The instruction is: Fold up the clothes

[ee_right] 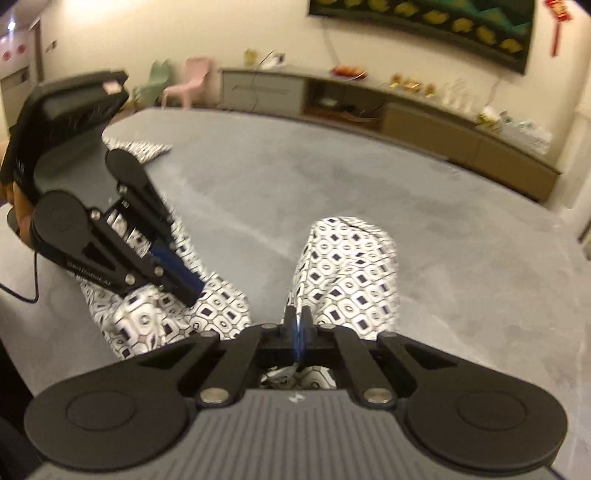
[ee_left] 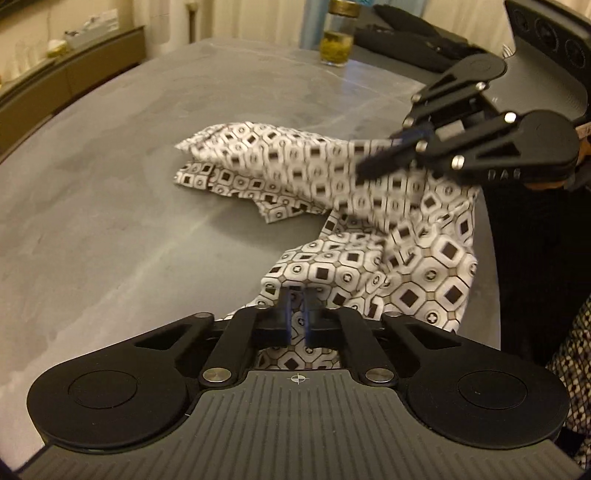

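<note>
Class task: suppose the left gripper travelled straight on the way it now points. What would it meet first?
The left gripper, already pinching the black-and-white geometric-patterned garment, would push deeper into that cloth, then probably the grey table; depth is unclear.

Grey table [ee_right: 369, 192] fills mid-frame. Long low sideboard [ee_right: 461, 136] along cream wall [ee_right: 258, 33], upper right. Dark picture [ee_right: 443, 26] at top. Pink chair [ee_right: 190, 83] and green chair [ee_right: 155, 83], upper left. Warm indoor light.
</note>
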A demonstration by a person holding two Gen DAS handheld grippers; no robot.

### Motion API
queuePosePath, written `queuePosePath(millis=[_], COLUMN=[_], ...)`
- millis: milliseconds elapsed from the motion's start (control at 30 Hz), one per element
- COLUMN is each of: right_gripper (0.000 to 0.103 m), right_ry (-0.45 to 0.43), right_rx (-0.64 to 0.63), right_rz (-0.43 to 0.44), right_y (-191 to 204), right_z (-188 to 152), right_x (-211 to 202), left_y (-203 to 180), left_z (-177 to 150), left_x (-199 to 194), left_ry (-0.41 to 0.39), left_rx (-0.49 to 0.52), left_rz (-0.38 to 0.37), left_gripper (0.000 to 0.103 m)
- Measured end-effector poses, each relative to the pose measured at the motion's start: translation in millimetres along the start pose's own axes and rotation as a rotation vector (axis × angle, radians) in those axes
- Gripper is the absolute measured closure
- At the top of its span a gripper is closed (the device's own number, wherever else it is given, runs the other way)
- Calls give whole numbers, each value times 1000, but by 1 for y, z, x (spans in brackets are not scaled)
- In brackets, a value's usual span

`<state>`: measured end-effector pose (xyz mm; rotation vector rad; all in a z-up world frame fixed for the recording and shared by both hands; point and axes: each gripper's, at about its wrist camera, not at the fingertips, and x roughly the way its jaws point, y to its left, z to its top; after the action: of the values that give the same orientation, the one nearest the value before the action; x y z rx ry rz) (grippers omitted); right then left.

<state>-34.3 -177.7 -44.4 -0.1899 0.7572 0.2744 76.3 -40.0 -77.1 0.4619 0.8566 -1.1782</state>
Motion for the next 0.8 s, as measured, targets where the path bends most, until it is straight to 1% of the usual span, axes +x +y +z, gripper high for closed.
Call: queuePosePath(millis=[33,67,100,133,167,200,233,333,367,400,433,467,500,533,600,667,733,800], right_gripper=[102,102,102,102,102,102,102,102,102,102,102,102,102,102,102,102,102,102], right_ry=[-11,-17,-22,-26,-29,-33,-36,-28,-29,-31,-37,-43,-50,-60,-82,-118,-150,-167], right_rx=[1,3,10,18,26,39,52,99,102,104,101,101,102,107,123,159,196,241], right_rz=[-18,-29,-36,-42,-50,-56,-63,-68,-68,-67,-65,-64,-65,-72,-92,-121,-152,-181], right_y=[2,4,6,8,11,13,15,17,19,20,21,22,22,21,17,13,10,5], right_z=[-1,-5,-9,-14,-19,-24,-28,-39,-40,-42,-42,-42,-42,-43,-44,-44,-45,-47], right_x=[0,-2,-3,-4,-5,-5,-6,-4,-6,-8,-9,-11,-13,-13,-15,-21,-27,-30], left_y=[1,2,4,7,9,11,12,10,8,6,4,3,2,2,1,6,17,35], left_z=[1,3,5,6,8,10,11,16,16,18,19,20,20,23,29,38,49,62], left_x=[-2,-6,-10,-14,-17,-19,-19,-11,-6,1,7,13,18,22,20,10,-10,-45], left_ry=[-7,-19,-36,-52,-66,-76,-83,-65,-53,-39,-25,-14,-4,-5,-48,-113,-205,-339], left_rx=[-3,-9,-16,-28,-46,-66,-83,-95,-91,-85,-79,-82,-90,-93,-102,-129,-181,-278], left_rz=[12,26,31,27,19,4,-17,-82,-93,-99,-106,-109,-110,-90,-19,67,187,321], left_gripper=[103,98,83,60,50,37,35,34,34,36,46,60,97,103,103,103,103,103])
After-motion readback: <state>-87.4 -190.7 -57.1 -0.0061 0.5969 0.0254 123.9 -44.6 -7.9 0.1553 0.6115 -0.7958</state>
